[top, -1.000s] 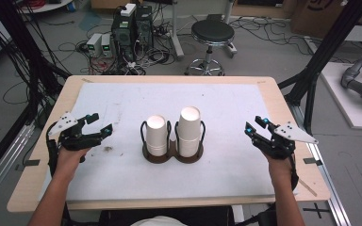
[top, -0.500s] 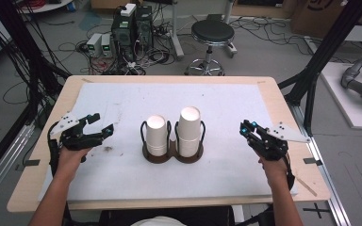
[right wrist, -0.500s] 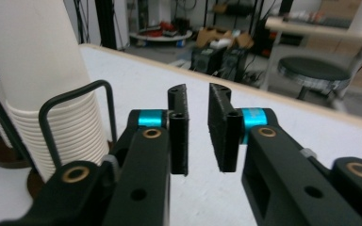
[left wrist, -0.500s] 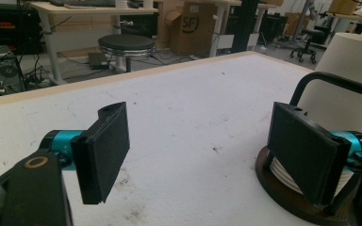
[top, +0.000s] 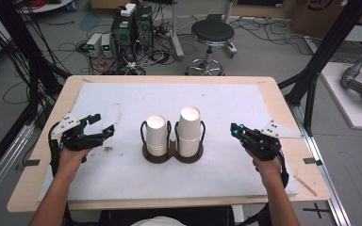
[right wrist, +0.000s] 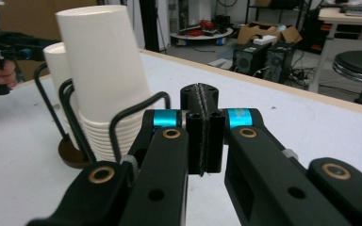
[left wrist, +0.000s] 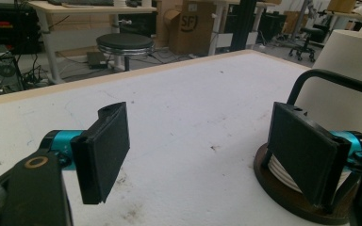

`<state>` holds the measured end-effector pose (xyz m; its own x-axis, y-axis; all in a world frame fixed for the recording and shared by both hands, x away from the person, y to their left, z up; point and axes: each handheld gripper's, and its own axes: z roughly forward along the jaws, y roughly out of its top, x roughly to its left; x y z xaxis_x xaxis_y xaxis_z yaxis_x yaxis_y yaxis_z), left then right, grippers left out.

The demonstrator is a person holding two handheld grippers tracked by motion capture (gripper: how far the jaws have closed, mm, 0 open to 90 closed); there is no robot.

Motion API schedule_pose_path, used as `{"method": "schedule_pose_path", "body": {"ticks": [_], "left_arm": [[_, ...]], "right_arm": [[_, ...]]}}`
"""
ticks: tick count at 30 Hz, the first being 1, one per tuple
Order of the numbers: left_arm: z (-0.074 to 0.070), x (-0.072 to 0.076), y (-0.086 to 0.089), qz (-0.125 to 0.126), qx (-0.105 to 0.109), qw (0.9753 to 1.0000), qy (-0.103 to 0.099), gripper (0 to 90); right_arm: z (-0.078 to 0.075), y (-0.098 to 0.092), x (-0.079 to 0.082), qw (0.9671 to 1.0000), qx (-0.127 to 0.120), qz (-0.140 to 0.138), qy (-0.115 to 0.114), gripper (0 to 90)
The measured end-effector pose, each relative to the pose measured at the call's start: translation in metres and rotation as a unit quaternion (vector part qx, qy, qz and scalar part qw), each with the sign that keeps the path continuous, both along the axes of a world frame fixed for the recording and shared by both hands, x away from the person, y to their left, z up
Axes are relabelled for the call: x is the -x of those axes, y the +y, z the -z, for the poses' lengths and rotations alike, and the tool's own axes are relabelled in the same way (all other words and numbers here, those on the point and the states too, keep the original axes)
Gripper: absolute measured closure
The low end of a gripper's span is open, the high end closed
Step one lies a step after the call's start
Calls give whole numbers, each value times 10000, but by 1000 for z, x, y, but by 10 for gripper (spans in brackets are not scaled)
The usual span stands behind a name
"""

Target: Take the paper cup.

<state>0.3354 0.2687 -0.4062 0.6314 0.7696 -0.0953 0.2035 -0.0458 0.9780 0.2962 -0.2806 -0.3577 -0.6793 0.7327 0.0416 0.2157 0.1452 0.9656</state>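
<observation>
We list a white-topped table, at its middle a dark two-ring holder carrying two stacks of white paper cups, our left gripper jaws spread wide beside them, our right gripper jaws pressed together, empty.

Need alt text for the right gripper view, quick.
The right gripper sits in the foreground with its black jaws shut together, holding nothing. Past it on the left, two stacks of white cups stand upside down in a wire holder on the table.
</observation>
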Motion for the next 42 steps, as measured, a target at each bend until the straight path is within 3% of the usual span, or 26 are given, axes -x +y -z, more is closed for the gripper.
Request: {"method": "schedule_pose_path", "body": {"ticks": [4, 17, 20, 24, 27, 34, 42], "left_arm": [[0, 0, -2, 41, -15, 10000, 2, 215], [1, 1, -2, 55, 11, 10000, 7, 220], [1, 1, -3, 74, -2, 10000, 12, 220], [1, 0, -5, 95, -1, 10000, 17, 220], [1, 0, -6, 123, -12, 9999, 20, 220], [2, 0, -7, 127, 6, 9999, 43, 220], [2, 0, -5, 112, 5, 9999, 46, 220]], "right_arm": [[-2, 14, 1, 9996, 90, -248, -111, 900], [-1, 47, -1, 9967, 148, -788, -132, 900], [-4, 59, 2, 9951, 193, -952, -202, 900], [-4, 74, 3, 9928, 64, -1183, -171, 900], [-1, 89, 1, 9908, 233, -1325, -171, 900], [2, 112, -8, 9877, 297, -1528, -147, 900], [1, 120, -6, 9860, 244, -1637, -212, 900]]}}
